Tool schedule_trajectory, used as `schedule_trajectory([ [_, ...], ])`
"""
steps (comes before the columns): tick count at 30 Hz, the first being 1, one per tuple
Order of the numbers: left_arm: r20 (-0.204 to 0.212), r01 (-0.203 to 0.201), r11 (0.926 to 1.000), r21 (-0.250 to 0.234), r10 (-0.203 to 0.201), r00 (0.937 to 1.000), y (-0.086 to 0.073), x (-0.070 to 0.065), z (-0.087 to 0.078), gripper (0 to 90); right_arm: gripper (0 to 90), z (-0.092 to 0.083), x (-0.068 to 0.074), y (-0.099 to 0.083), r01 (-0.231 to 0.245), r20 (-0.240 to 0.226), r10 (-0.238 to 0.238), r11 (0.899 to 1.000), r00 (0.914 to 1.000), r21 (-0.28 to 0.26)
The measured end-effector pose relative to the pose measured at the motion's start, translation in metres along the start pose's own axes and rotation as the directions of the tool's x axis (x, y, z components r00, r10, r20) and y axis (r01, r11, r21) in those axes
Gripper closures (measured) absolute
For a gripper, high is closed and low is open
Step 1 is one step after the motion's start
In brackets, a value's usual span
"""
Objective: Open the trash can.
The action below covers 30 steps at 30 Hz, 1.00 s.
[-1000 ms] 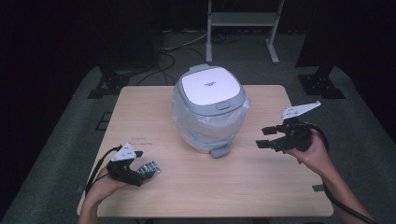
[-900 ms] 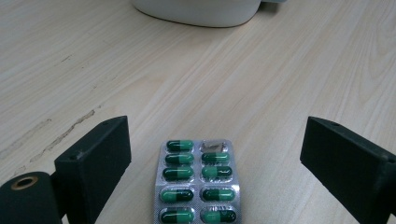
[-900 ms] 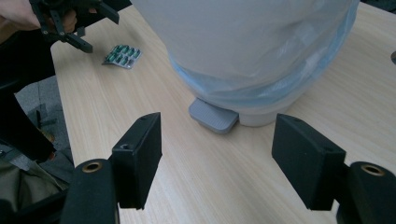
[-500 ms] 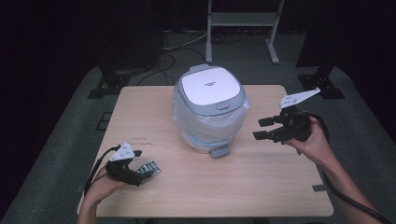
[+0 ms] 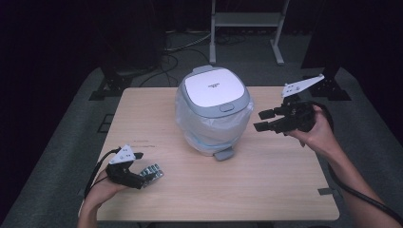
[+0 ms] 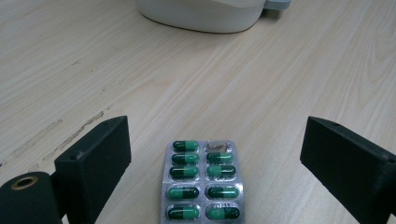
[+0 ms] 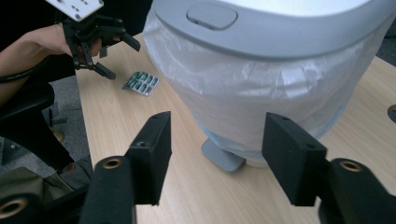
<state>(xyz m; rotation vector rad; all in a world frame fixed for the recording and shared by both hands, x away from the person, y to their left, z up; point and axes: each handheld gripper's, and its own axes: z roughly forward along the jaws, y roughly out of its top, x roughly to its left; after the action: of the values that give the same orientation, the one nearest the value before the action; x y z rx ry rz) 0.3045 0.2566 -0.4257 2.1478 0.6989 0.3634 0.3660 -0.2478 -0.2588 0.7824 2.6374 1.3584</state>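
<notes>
My left tool (image 5: 142, 176) rests low on the surface (image 5: 266, 190) near its front left corner, jaws spread wide. In the left gripper view the blister pack of green capsules (image 6: 201, 186) lies flat on the wood between the two jaws, touching neither, with bare wood on both sides of it. One pocket at its far end looks emptied.

My right tool (image 5: 266, 119) hangs in the air over the right side of the surface, pointing toward the pedal bin (image 5: 214, 111). Its jaws have just been closing in, yet they stand apart with nothing between them. Through the right gripper view I look between them at the bin's side, its clear liner bag (image 7: 261, 93) folded out under the grey lid (image 7: 280, 28), and the foot pedal (image 7: 223, 157) sticking out at the base.

The bin stands at the middle of the surface toward the far edge, lid shut, pedal facing the front. The pack sits well apart from it, down at the front left. Between bin and pack I have open wood, and the whole front half to the right is free too.

Beyond the surface lie grey carpet, dark stands and cables at the back, and a pale metal frame (image 5: 247, 21) behind the bin. The room around is dim.
</notes>
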Motion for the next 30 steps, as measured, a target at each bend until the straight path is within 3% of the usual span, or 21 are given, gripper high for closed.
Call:
schedule_trajectory([
  [12, -0.006, 0.001, 1.0, -0.007, -0.001, 1.0, -0.001, 0.001, -0.003, 7.7, 55.8, 0.001, 0.002, 0.02, 0.012, -0.012, -0.012, 1.0, 0.9999, 0.004],
  [30, -0.015, 0.012, 0.9999, -0.012, -0.012, 0.9998, -0.004, 0.003, -0.008, 7.7, 70.0, 0.017, 0.003, 0.051, 0.039, -0.044, -0.038, 0.999, 0.9983, 0.02],
])
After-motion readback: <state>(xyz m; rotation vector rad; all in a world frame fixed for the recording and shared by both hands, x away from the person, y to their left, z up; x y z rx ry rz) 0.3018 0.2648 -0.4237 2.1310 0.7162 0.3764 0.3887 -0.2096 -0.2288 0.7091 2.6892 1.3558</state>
